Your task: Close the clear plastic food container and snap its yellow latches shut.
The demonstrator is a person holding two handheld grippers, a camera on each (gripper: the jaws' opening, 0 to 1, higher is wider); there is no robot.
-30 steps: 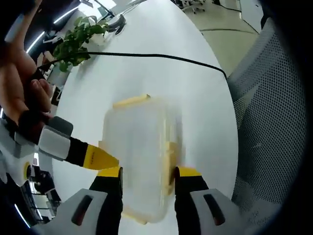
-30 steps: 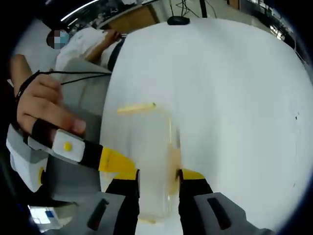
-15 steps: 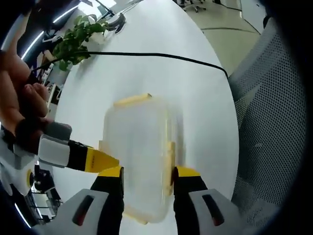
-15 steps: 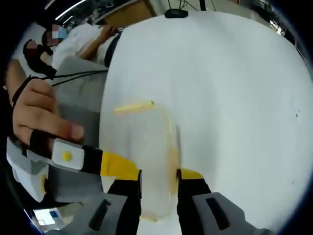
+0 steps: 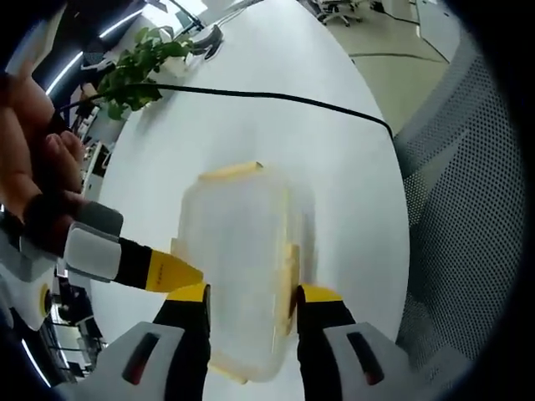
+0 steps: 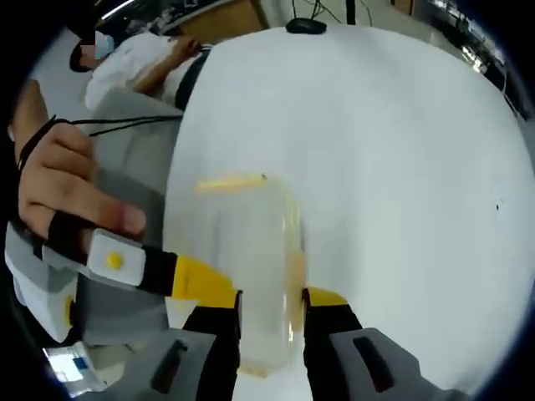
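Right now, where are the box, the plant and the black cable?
Box (image 5: 238,276), left gripper view: middle of its clear lid.
Plant (image 5: 134,71), left gripper view: its green leaves at the table's far end.
Cable (image 5: 276,98), left gripper view: middle of its run across the table.

White oval table (image 5: 334,159), black cable (image 5: 276,96), leafy plant (image 5: 138,67), grey mesh chair (image 5: 468,209), pale floor (image 5: 393,33).

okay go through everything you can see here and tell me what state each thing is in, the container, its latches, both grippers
Clear container: lid on, flat on the white table.
Far-end yellow latch: sticking outward, apparently unsnapped.
Side yellow latch: against the wall; snapped or not, cannot tell.
Left gripper: jaws closed on the container's sides.
Right gripper: jaws closed on the container's sides.
Black cable: lying slack across the table.
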